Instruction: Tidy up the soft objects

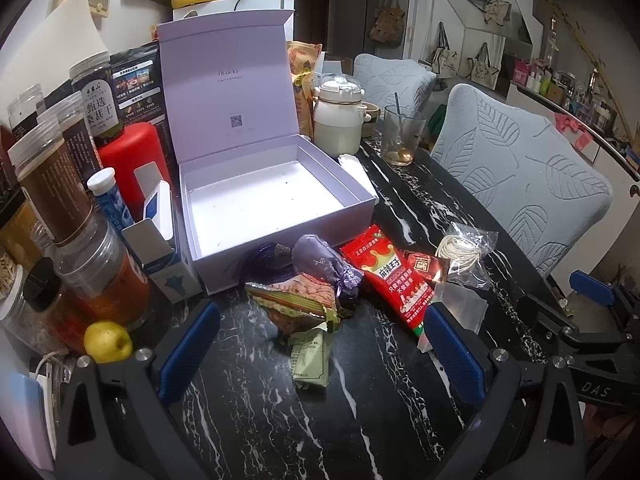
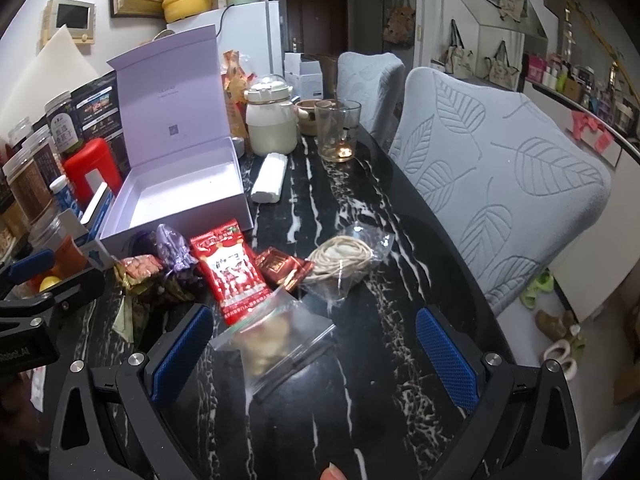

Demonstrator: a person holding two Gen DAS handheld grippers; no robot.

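An open, empty white box with its lid up stands on the black marble table; it also shows in the right wrist view. In front of it lie soft packets: a purple pouch, a red sauce packet, a green snack pack, a pale green sachet, a clear bag of cord and a clear zip bag. My left gripper is open above the green sachet. My right gripper is open around the zip bag, not touching it.
Jars, a red canister, a small blue-white carton and a yellow fruit crowd the left. A white pot and a glass stand behind the box. Two grey chairs line the right edge.
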